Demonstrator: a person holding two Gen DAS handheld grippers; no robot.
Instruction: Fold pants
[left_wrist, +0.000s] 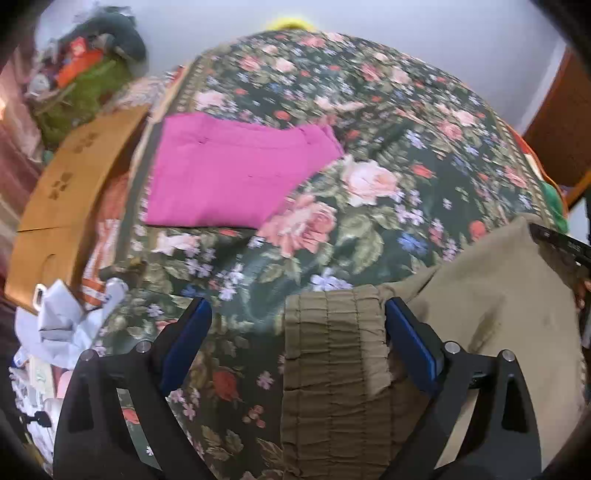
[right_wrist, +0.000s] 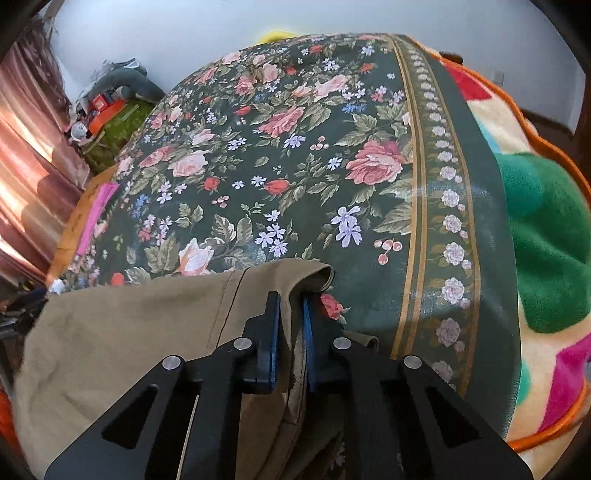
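1. left gripper (left_wrist: 297, 325): jaws wide, straddling the olive pants' (left_wrist: 480, 295) ruched waistband (left_wrist: 332, 354), pinching nothing.
2. right gripper (right_wrist: 291, 332): clamped on a pants edge at the floral bedspread's (right_wrist: 258, 166) near edge.
3. step: getting both grips; next, the left jaws need closing on the waistband.

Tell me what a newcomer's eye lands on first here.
The dark floral bedspread fills both views. On it, the folded bright pink garment glows at its left edge. Nearest, the khaki pants lie at the near edge, with the right tool shut on their hem.
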